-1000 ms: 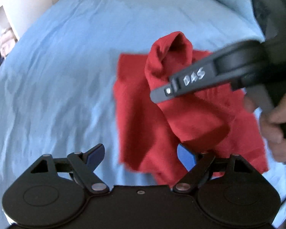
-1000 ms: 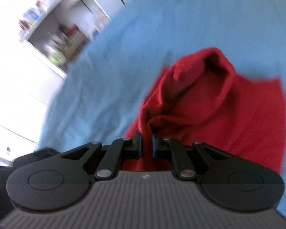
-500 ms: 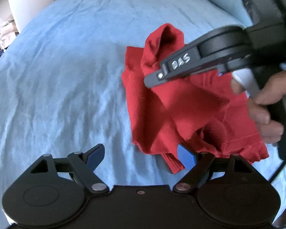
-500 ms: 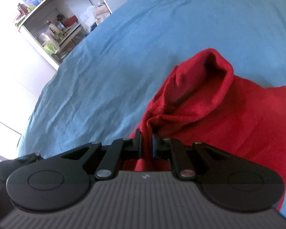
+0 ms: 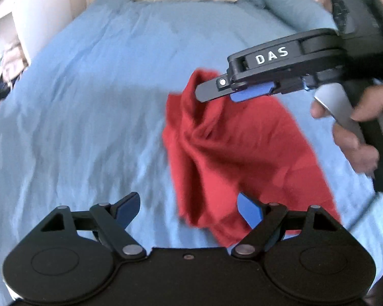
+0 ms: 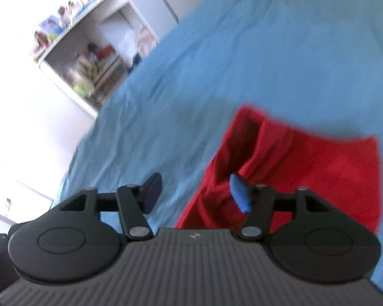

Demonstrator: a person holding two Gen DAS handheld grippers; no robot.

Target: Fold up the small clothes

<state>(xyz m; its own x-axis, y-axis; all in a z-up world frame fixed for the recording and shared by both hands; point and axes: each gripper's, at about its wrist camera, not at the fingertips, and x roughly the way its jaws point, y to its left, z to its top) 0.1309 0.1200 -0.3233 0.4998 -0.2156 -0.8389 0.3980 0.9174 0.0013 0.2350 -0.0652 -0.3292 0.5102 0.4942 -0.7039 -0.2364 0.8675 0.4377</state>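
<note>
Left wrist view: left gripper (image 5: 187, 209) spread, empty; crumpled red knit garment (image 5: 242, 153) on blue bedsheet (image 5: 76, 102), beneath right gripper (image 5: 232, 89).

Right wrist view: right gripper (image 6: 196, 193) jaws just opened, nothing pinched between them. Risk: raised ridge slumps sideways, fold goes crooked.

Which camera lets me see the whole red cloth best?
The left wrist view: the red cloth lies almost whole on the blue bed, bunched fold included. The right wrist view is blurrier, and that camera's own gripper body hides the cloth's near edge.
</note>
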